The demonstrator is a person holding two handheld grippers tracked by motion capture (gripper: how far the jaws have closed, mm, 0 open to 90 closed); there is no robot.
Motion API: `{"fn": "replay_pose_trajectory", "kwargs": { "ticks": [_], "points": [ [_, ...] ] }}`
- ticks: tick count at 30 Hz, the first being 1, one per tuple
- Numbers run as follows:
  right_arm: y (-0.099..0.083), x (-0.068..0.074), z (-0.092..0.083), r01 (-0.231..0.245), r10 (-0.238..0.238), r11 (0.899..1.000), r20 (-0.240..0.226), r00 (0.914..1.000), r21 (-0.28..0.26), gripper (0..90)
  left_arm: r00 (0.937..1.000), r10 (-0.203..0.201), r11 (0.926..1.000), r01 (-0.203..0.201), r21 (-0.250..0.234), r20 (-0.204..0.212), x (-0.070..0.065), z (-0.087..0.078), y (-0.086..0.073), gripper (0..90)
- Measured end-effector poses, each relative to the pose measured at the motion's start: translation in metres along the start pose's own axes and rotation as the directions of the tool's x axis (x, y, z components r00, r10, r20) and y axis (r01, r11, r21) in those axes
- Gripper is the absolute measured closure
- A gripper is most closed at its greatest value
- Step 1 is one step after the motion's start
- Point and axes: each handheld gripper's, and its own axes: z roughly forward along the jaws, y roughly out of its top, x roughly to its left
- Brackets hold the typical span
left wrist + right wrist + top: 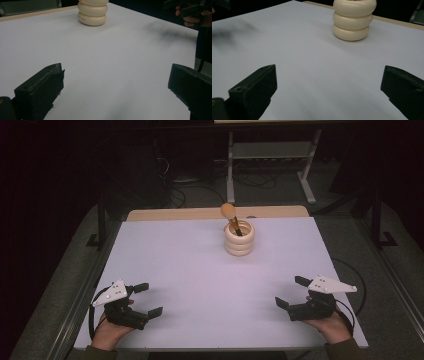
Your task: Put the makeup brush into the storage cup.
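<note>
Holder: the cream ringed holder is standing near the desk's far edge, a ball-topped stick leaning inside.
Left gripper: hovering well apart, jaws wide, holding nothing.
Right gripper: likewise wide and holding nothing.
Progress: seemingly nothing is being handled yet; reaching is left.

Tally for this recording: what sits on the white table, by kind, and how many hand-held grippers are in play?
Cream ring-shaped holder: 1
Round-headed wooden stick standing in it: 1
Hand-held grippers: 2, left hand-held gripper and right hand-held gripper, both open
Total: 4
</note>
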Motion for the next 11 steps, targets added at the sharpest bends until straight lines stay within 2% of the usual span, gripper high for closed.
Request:
{"fn": "replay_pose_trajectory", "kwargs": {
  "ticks": [7, 11],
  "points": [
    [-0.005, 0.0, -0.0028, -0.002, 0.002, 1.0, 0.0, 1.0, 0.01, 0.0, 0.9999, -0.009, 1.0, 0.009, -0.001, -0.005, -0.0006, -0.0004, -0.0014, 0.0],
    [-0.005, 0.0003, -0.004, -0.003, 0.003, 1.0, -0.003, 1.0, 0.007, 0.0, 1.0, 0.0, 1.0, 0.0, 0.007, -0.006, -0.0002, -0.0009, -0.0016, 0.0]
  ]
}}
